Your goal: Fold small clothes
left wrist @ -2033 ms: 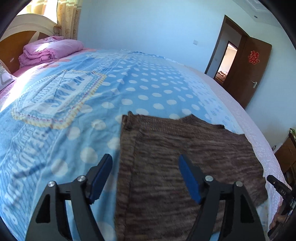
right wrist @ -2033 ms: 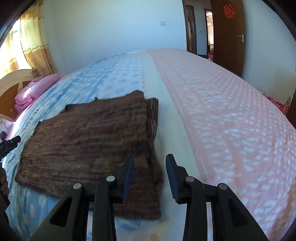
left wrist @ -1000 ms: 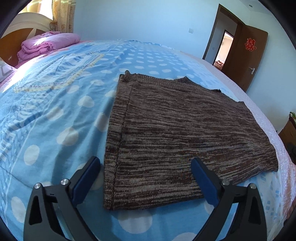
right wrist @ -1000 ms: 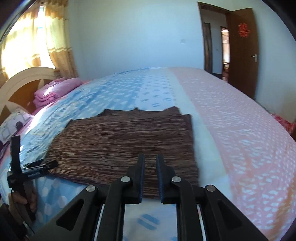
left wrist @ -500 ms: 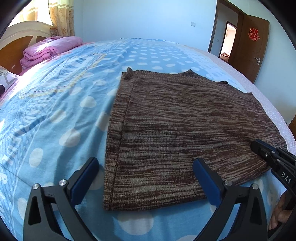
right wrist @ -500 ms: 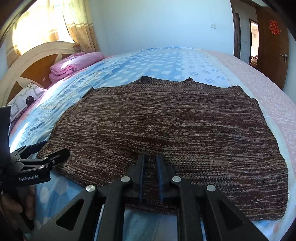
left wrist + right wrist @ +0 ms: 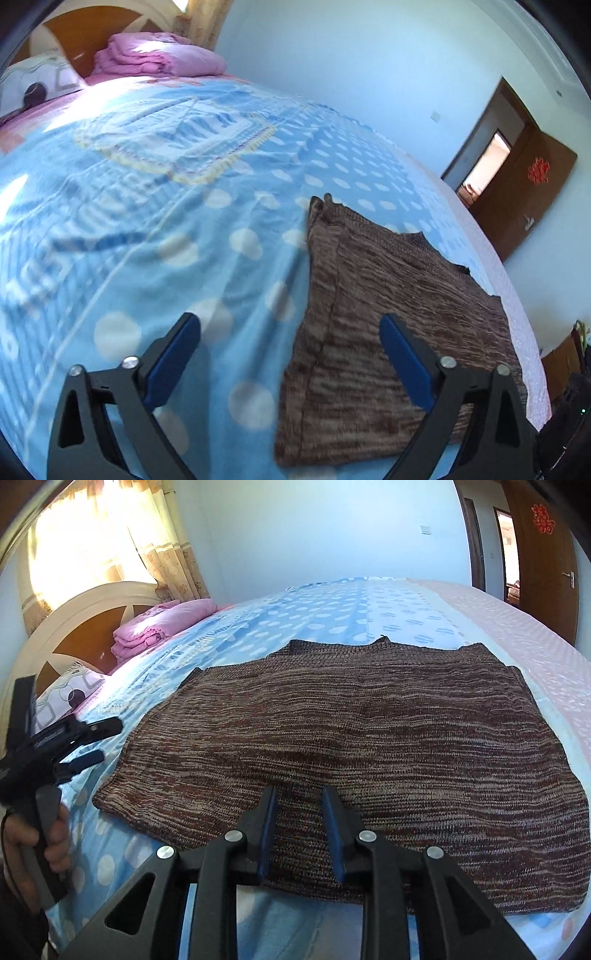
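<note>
A brown knitted garment lies flat on the blue dotted bedspread; it also shows in the left wrist view. My left gripper is wide open and empty, above the garment's left edge and the bedspread. It also shows at the left of the right wrist view, beside the garment's left side. My right gripper is open by a narrow gap, empty, over the garment's near hem.
A folded pink quilt and a pillow lie by the wooden headboard. A pink sheet covers the bed's right side. A brown door stands open at the far wall. Curtains hang behind the headboard.
My left gripper has swung left and up, so the garment now sits to its right. My right gripper's jaws have parted slightly from shut.
</note>
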